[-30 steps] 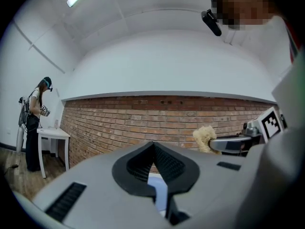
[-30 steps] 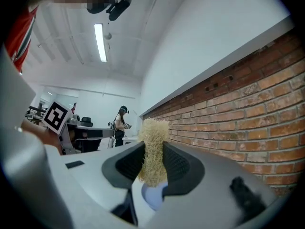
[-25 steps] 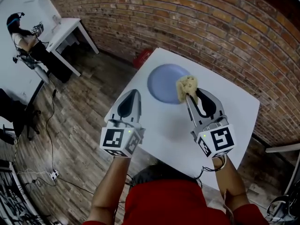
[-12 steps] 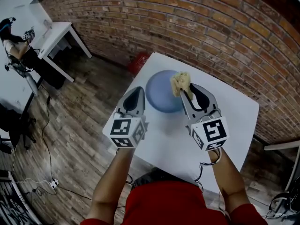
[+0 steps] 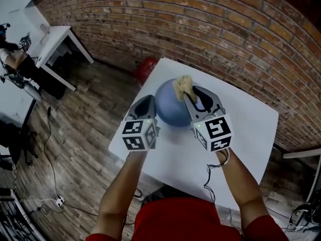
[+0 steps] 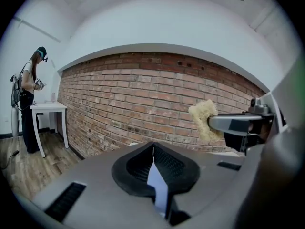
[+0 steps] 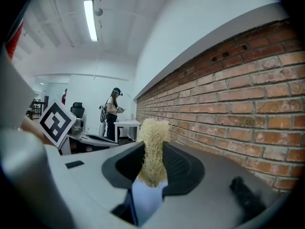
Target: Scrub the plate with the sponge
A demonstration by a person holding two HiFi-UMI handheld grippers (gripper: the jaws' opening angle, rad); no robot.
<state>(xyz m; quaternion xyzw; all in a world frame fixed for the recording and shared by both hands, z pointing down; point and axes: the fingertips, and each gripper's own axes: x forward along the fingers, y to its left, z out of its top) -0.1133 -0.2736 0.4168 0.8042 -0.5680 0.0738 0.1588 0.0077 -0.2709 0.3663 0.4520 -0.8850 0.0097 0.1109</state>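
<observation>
The yellow fibrous scrubbing sponge (image 5: pixel 183 87) is clamped in the right hand-held gripper (image 5: pixel 187 94), whose jaws press in on it from both sides. In the right gripper view the sponge (image 7: pixel 152 132) stands upright between them, with its long axis across the jaw line and its top above them. The round blue plate (image 5: pixel 168 109) lies flat on the white bench (image 5: pixel 241 119), and the sponge sits over the plate's far right rim, so the dish spreads toward the person and to the left of it. Whether sponge and plate touch cannot be told. The left hand-held gripper (image 5: pixel 148 100) is closed on nothing, its tip just beside the plate's left rim. The right one is the nearer to the work; I judge the coming stroke runs inward across the plate.
</observation>
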